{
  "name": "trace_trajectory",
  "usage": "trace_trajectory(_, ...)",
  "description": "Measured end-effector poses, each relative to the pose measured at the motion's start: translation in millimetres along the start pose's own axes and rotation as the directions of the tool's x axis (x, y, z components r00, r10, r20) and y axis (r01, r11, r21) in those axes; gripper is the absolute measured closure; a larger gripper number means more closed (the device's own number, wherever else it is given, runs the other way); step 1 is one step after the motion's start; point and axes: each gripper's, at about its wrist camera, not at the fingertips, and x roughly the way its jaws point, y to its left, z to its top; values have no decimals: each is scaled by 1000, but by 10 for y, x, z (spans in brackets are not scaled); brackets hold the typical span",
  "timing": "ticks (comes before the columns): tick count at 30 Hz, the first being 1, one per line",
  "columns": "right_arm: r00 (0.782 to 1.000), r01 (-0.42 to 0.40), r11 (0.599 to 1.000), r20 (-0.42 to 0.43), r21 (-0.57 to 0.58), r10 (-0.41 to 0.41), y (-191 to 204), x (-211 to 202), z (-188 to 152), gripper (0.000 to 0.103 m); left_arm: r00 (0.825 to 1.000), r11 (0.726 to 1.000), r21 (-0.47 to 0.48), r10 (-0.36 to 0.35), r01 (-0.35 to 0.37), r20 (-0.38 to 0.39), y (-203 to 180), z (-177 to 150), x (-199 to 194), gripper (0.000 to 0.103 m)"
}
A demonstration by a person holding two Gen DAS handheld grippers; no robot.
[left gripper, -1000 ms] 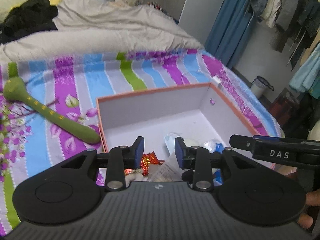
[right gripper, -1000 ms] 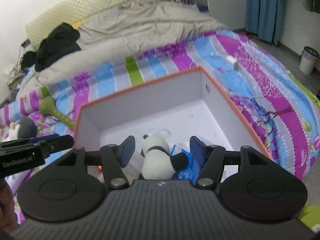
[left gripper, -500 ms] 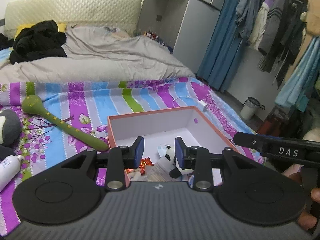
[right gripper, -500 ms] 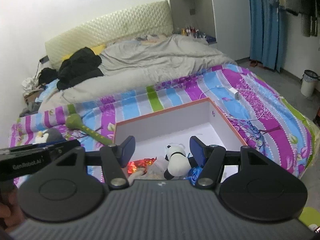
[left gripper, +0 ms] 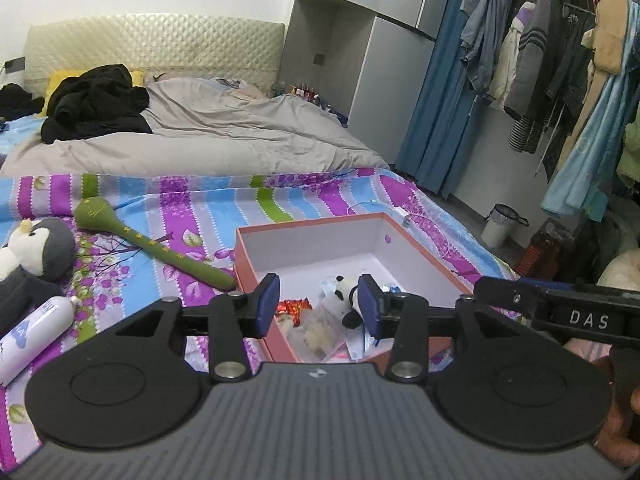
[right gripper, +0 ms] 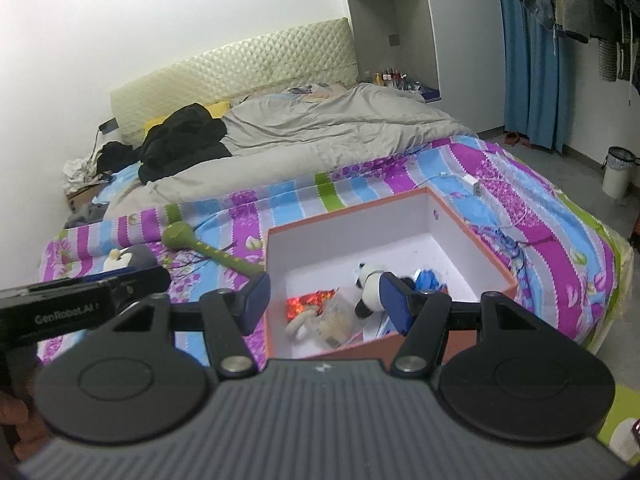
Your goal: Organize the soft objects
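Inside the orange box (right gripper: 472,236), white within, lie a plush panda (right gripper: 370,284), a shiny red wrapper (right gripper: 306,302) and a beige soft toy (right gripper: 320,320). Above it the left gripper (left gripper: 318,306) and right gripper (right gripper: 324,302) hang with jaws spread, holding nothing. Beside the box on the striped sheet (left gripper: 192,216) lies a green plush stick (left gripper: 160,250).

The box (left gripper: 256,276) sits on the bed (left gripper: 200,208) at lower centre of the frame. Inside it, toward its near side, lie the panda toy (left gripper: 347,296), a foil packet (left gripper: 294,306) to the panda's left, and a plush (right gripper: 334,322) nearest the front wall. Left of the box lies the long stuffed toy (left gripper: 160,250); farther left, at the frame's left edge, the penguin plush (left gripper: 36,254) lies with a bottle (left gripper: 32,332) just below it.
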Motion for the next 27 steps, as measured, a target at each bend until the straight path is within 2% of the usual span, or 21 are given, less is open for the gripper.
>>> trace_trajectory(8, 999, 15, 1000, -31, 25, -14, 33, -82, -307, 40, 1000, 1000, 0, 8, -8, 2, 10, -257, -283, 37)
trace_trajectory(13, 1000, 23, 1000, -19, 18, -23, 55, -155, -455, 40, 1000, 1000, -13, 22, -22, 9, 61, -362, -370, 37)
trace_trajectory(16, 999, 26, 1000, -24, -2, -26, 64, -164, -532, 40, 1000, 1000, 10, 19, -19, 0, 35, -423, -354, 36)
trace_trajectory(27, 999, 28, 1000, -35, -11, -29, 33, -139, -640, 40, 1000, 999, 21, 31, -31, -2, 2, -681, -328, 36)
